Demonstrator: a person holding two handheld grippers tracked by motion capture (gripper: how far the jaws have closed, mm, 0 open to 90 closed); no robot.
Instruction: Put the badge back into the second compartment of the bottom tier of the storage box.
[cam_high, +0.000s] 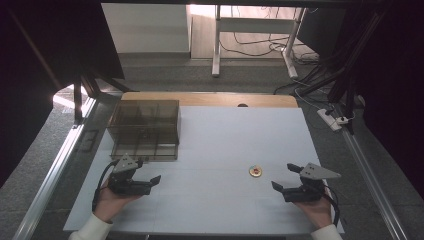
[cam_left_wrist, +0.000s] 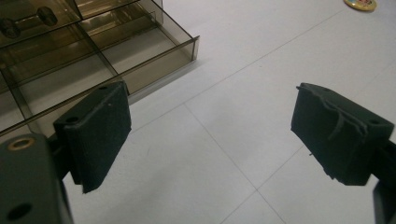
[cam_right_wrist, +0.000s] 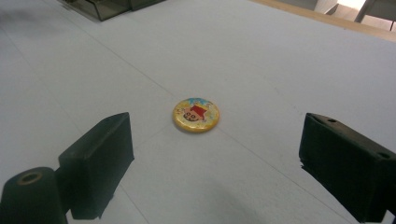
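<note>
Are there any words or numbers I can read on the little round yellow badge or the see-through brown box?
No readable text anywhere.
Small round yellow badge: a cartoon picture with a red patch, no letters or numbers that can be made out.
Smoky brown clear plastic box with compartments: no label or print on it.
White table top: plain, with thin seam lines and no writing.
Left gripper and right gripper: black pads, no markings.

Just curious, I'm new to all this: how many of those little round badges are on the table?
1. The round yellow badge lies on the white table, just ahead of the open right gripper. The smoky compartment box might hide others.
</note>
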